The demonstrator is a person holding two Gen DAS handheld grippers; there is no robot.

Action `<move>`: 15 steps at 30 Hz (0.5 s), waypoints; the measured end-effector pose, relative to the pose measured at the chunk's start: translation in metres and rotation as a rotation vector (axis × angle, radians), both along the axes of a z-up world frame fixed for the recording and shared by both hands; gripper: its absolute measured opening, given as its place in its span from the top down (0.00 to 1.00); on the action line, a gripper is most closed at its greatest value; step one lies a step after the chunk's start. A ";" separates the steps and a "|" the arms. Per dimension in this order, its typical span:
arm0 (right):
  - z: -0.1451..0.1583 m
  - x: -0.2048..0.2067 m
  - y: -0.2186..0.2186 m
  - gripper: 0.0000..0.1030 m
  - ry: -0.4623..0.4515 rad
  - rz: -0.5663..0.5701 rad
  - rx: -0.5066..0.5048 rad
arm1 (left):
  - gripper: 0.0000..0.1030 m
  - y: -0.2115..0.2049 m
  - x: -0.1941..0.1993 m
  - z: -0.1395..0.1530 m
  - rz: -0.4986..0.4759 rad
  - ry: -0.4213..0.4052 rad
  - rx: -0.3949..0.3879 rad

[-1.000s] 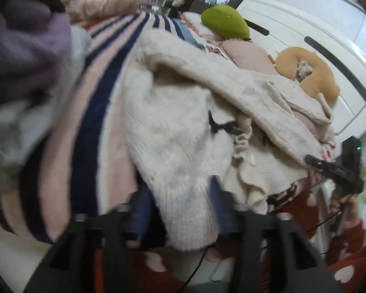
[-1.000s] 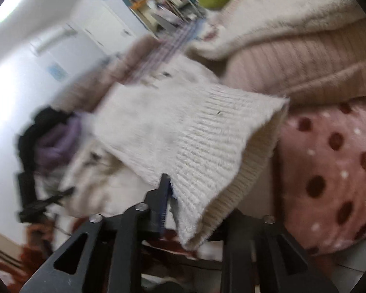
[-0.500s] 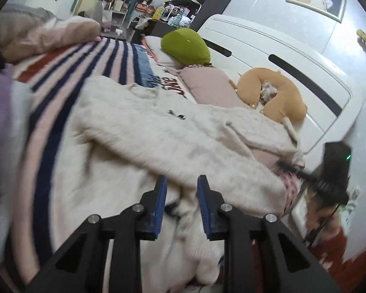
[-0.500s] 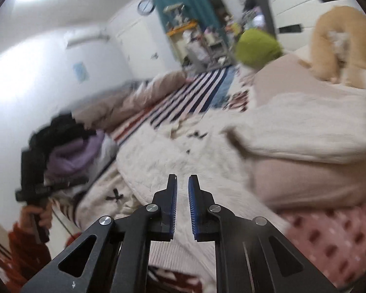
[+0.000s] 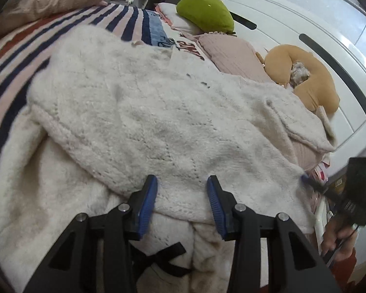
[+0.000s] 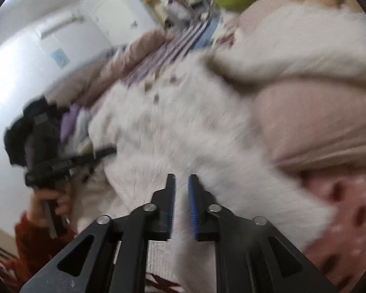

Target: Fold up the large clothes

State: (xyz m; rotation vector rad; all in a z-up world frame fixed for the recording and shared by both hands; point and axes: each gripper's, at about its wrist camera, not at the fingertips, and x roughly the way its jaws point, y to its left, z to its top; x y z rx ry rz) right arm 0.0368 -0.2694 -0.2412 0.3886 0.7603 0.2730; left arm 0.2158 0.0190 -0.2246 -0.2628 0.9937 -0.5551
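A cream knitted sweater (image 5: 158,112) lies folded over itself on the bed, with a black bow (image 5: 158,258) at its near edge. My left gripper (image 5: 181,191) hovers over the near hem. Its jaws are opening and the blue pads (image 5: 147,196) press on nothing. In the blurred right wrist view the same sweater (image 6: 183,131) fills the middle. Just above it my right gripper (image 6: 181,190) has a narrow gap and its jaws are opening, with no cloth pinched. Each gripper also shows in the other view: the right gripper (image 5: 353,188) and the left gripper (image 6: 61,163), both held by hands in red sleeves.
A striped blanket (image 5: 48,39) covers the bed's far left. A green cushion (image 5: 205,12), a pink pillow (image 5: 231,53) and a tan neck pillow (image 5: 312,73) lie by the white headboard (image 5: 292,19). A pile of dark and purple clothes (image 6: 48,122) sits at the bed's other side.
A second ago both grippers held the sweater's hem up. They let it go, drew nearly shut on nothing, and now stand wider apart. The sweater lies flat, and the left view has swung towards the headboard.
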 end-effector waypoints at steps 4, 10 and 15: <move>0.048 -0.041 -0.082 0.45 -0.127 -0.311 -0.089 | 0.41 0.002 -0.020 0.035 0.028 -0.100 0.006; 0.060 -0.048 -0.167 0.11 -0.134 -0.667 -0.186 | 0.32 0.017 -0.059 0.087 0.090 -0.233 0.038; 0.052 -0.012 -0.181 0.35 -0.152 -0.632 -0.227 | 0.31 0.033 -0.072 0.101 0.120 -0.252 0.025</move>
